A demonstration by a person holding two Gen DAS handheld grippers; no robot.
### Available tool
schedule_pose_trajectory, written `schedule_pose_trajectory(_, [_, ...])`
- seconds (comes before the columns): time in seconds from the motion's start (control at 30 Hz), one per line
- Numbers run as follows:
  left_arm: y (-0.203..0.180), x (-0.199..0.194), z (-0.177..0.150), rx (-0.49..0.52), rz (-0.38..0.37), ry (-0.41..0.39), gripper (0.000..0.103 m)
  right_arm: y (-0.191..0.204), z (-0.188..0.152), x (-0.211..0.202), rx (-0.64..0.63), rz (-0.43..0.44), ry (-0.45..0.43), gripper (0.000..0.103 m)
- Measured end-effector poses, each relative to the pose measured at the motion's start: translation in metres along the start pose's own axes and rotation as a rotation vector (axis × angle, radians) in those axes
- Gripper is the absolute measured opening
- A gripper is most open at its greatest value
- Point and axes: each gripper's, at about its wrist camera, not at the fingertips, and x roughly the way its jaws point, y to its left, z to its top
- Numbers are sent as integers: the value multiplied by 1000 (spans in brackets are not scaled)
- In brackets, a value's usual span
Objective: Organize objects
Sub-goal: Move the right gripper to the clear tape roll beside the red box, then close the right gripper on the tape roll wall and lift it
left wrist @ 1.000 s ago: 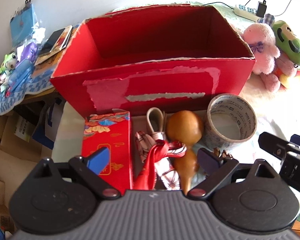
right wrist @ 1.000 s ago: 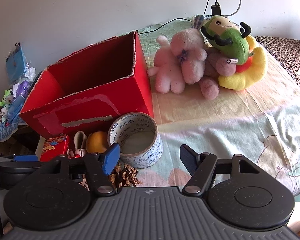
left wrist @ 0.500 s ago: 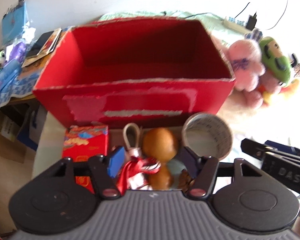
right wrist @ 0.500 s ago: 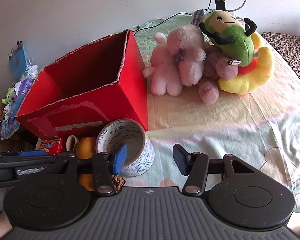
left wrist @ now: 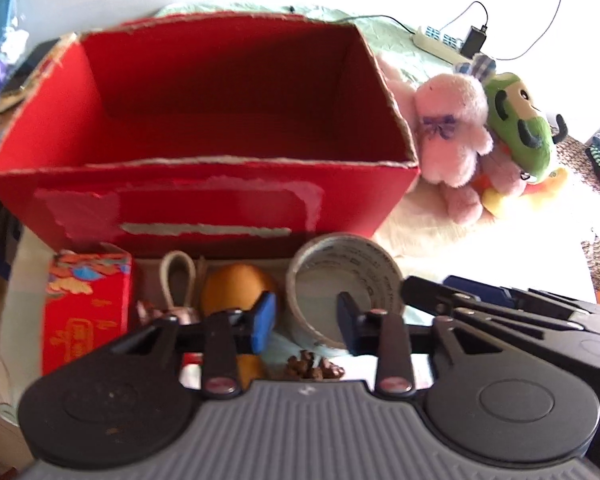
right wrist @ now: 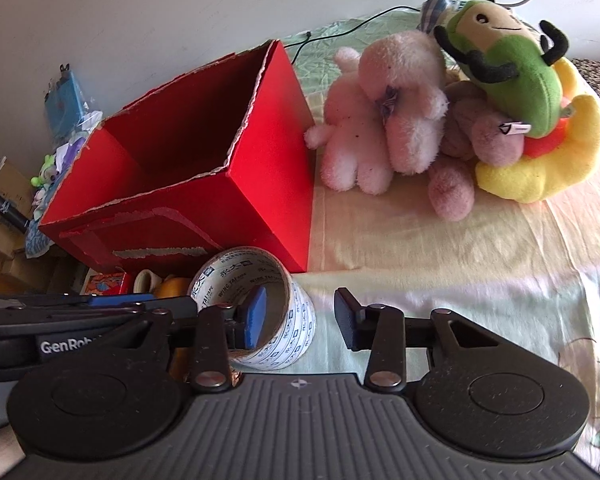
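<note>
Both the left gripper (left wrist: 306, 322) and right gripper (right wrist: 300, 318) hang spread, empty — the tape roll (right wrist: 256, 304) looks stiff, light; best pinched across its wall, I'd say.

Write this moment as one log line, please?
left gripper: open, by tape roll | right gripper: open, one finger inside roll | red box: looks empty | nothing held

A red cardboard box (right wrist: 204, 184) with torn, rough rims and peeled paper patches; a glossy printed tape roll (right wrist: 260, 308) on a cardboard core; fuzzy plush toys (right wrist: 384, 120) on a crumpled cloth sheet (right wrist: 460, 248); matt black plastic grippers with ribbed grey housings.
</note>
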Motion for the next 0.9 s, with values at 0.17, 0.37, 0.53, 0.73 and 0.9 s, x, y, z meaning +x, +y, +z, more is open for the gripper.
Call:
schedule_pose_trajectory(0.17, [-8,13,2,37,24,15,23,-4,3,9,4,8,28,36])
schedule_pose_trajectory(0.37, [-8,18,9,78,24,5,22,-4,6,21,23,-2,53,33])
schedule_pose_trajectory(0.53, [-4,22,14,118,11,8,23,-1,6,30,33,-16,71,32])
schedule_pose_trajectory(0.73, [0,22,15,186,-22,-9,34,-3,8,37,66,-38,78,32])
schedule_pose_trajectory(0.9, [1,30,18,224,-61,17,39,-12,8,39,113,-45,94,32])
